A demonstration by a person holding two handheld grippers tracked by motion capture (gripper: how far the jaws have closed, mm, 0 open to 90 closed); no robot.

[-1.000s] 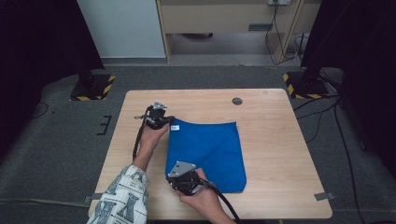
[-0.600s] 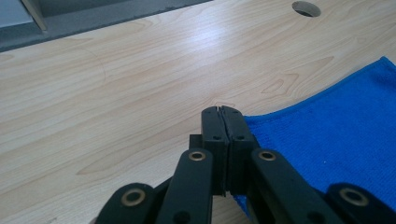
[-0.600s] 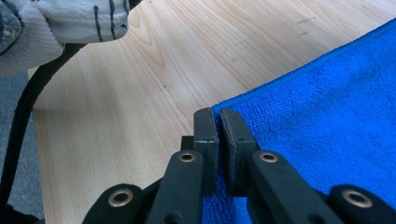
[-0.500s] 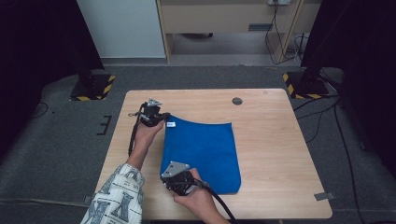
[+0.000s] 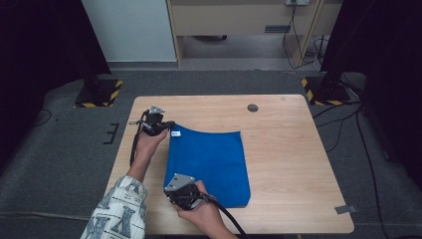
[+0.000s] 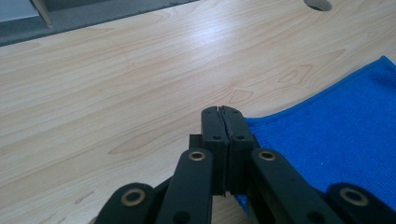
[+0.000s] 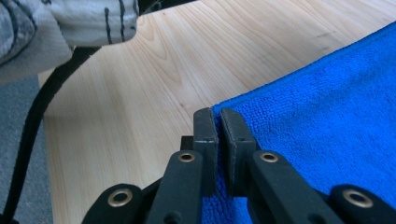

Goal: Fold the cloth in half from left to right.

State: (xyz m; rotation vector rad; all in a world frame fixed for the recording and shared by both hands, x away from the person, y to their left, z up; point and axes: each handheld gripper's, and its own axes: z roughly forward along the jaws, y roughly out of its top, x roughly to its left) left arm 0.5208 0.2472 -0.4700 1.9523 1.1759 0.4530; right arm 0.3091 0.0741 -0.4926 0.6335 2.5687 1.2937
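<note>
We had the blue square microfibre cloth lying mostly flat on the pale wooden table, toward its left half. Our left gripper was clamped tight on the far left corner, its jaws pressed together with the hem pinched between them, and our right gripper was closed on the near left corner in the same way. We judged the grasping done and the actual fold or drag across the cloth not yet made; the far edge curved a little and the cloth lay single-layered. A small white label sat by the left gripper. A round dark cable hole lay well apart, and nothing blocked the way
</note>
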